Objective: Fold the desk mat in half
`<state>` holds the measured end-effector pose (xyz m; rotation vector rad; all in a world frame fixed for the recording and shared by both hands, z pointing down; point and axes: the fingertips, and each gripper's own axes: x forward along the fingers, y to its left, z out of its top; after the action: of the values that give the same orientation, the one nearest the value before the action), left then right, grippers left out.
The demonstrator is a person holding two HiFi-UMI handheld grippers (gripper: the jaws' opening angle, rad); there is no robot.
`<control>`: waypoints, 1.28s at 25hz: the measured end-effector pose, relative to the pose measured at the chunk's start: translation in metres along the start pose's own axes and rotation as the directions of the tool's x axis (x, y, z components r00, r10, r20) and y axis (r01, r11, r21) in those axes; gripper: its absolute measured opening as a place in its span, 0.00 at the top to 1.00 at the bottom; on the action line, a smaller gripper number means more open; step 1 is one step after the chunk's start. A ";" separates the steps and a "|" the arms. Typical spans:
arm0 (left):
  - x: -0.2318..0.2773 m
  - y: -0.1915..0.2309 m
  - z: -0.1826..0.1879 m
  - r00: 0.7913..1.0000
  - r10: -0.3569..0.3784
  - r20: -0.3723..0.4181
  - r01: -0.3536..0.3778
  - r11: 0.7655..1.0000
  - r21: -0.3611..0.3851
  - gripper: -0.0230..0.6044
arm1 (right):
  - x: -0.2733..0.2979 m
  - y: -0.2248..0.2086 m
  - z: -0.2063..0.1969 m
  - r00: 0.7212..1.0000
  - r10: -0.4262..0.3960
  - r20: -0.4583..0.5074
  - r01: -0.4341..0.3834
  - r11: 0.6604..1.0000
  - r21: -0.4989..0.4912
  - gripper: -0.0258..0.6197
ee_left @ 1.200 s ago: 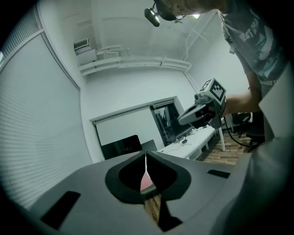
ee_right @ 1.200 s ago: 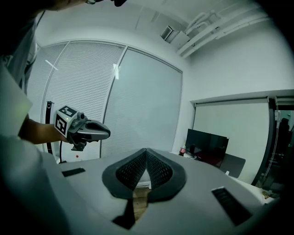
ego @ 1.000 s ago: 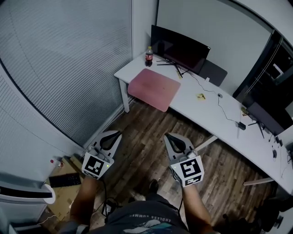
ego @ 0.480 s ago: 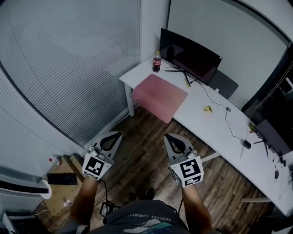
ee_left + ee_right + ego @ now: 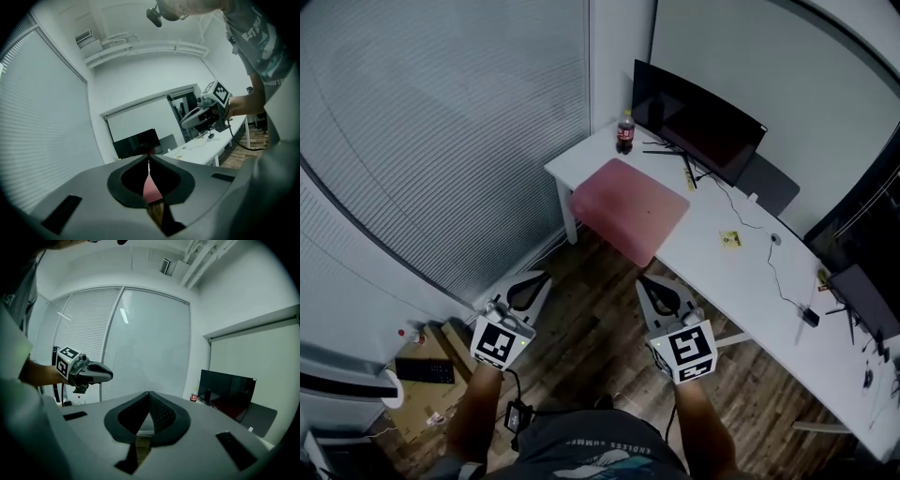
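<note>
desk mat: plain pink | counter: white | monitor: black | bottle: dark, red label | note: yellow | floor: brown wood planks | blinds: pale grey, fine horizontal slats | left hand-held gripper, right hand-held gripper: grey, cubes with black-and-white square markers
</note>
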<state>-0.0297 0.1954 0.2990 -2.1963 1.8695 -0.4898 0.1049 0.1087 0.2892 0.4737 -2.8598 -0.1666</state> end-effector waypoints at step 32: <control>0.216 0.166 -0.095 0.927 -0.371 0.059 0.371 0.929 0.010 0.92 | 0.184 -0.121 -0.011 0.941 -0.301 -0.155 0.314 0.947 0.067 0.92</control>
<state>-0.1884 -0.0406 0.3487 -2.5455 1.4233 -0.4781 -0.0244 -0.0671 0.3214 0.9136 -2.6445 -0.0532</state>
